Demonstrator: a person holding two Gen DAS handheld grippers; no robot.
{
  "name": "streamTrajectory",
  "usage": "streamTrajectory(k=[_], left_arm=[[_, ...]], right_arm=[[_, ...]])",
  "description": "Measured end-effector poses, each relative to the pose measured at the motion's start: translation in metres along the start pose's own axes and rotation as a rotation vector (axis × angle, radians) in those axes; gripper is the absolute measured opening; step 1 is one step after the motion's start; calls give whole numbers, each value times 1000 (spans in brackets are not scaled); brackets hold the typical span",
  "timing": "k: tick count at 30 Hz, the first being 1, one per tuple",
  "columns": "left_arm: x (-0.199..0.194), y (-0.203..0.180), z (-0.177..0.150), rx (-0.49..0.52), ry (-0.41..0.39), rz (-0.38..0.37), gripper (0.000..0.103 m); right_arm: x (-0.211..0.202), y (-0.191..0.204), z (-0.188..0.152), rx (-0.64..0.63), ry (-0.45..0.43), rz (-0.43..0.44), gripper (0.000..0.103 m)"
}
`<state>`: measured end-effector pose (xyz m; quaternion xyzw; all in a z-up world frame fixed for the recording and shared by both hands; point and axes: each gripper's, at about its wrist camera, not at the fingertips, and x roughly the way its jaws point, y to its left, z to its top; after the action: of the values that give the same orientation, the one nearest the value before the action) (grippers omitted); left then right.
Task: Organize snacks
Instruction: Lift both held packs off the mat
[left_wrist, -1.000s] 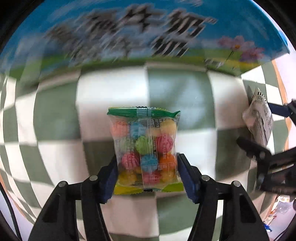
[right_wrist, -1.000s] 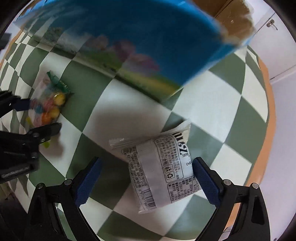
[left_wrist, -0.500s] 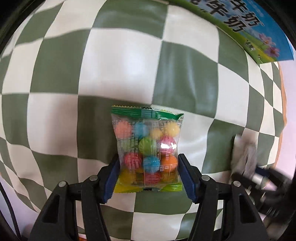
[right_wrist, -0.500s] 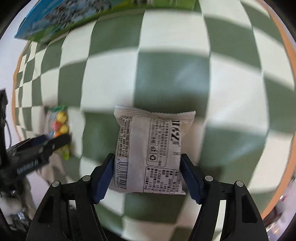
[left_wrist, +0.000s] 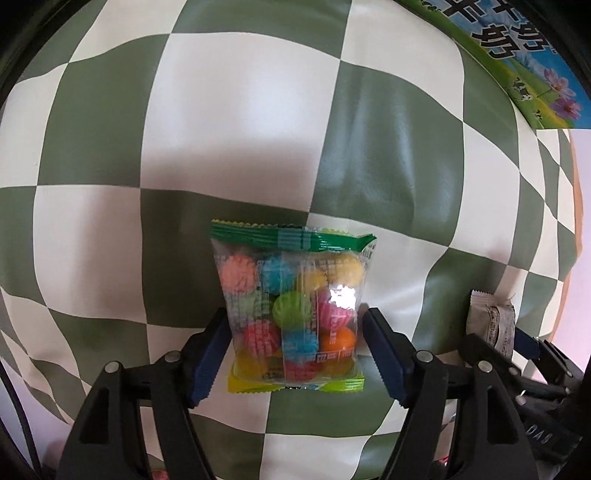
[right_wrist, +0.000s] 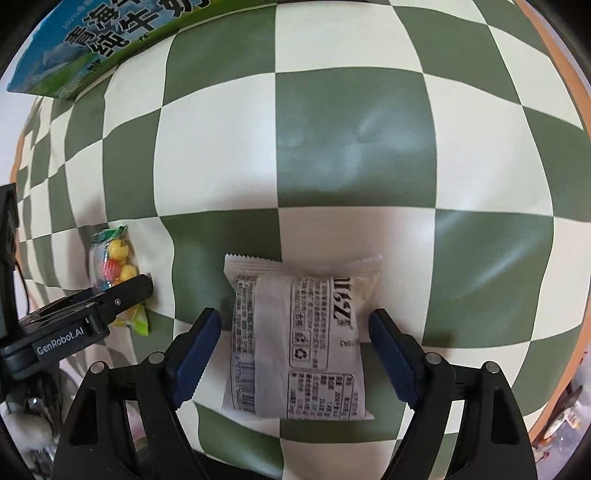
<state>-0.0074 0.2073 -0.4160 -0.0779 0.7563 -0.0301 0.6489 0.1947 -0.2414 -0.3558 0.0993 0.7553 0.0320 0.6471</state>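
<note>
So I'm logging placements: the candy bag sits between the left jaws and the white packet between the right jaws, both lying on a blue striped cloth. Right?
Not quite: the cloth is green-and-white checked, not blue striped, as the right wrist view shows. The candy bag does sit between the left jaws and the white packet between the right.

The right gripper (right_wrist: 294, 349) points down at a grey-white snack packet (right_wrist: 299, 339) lying flat on the green-and-white checked cloth (right_wrist: 351, 147). Its jaws have just been opening, and the blue pads stand apart from the packet's sides. At left, the left gripper (right_wrist: 110, 299) sits over a clear candy bag (right_wrist: 112, 258), perhaps clear of it. A blue milk carton (right_wrist: 88, 44) lies top left.
</note>
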Motion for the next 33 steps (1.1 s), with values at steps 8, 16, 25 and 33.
streamTrajectory(k=[8,16,25,33], left_arm=[[-1,-52,10,37,-41,41,62],[-14,-50,14,25,-46,12,55],[-16,-55,22,21,15,-34,65],[-26,-46,15,48,-16,9,51]], right_arm=[[12,41,-7,-19,-16,-53,85],[23,65,-23,-26,-36,-73,85],[21,68,-22,26,18,-30,86],[27,85,-26,-30,-52,-99,76]])
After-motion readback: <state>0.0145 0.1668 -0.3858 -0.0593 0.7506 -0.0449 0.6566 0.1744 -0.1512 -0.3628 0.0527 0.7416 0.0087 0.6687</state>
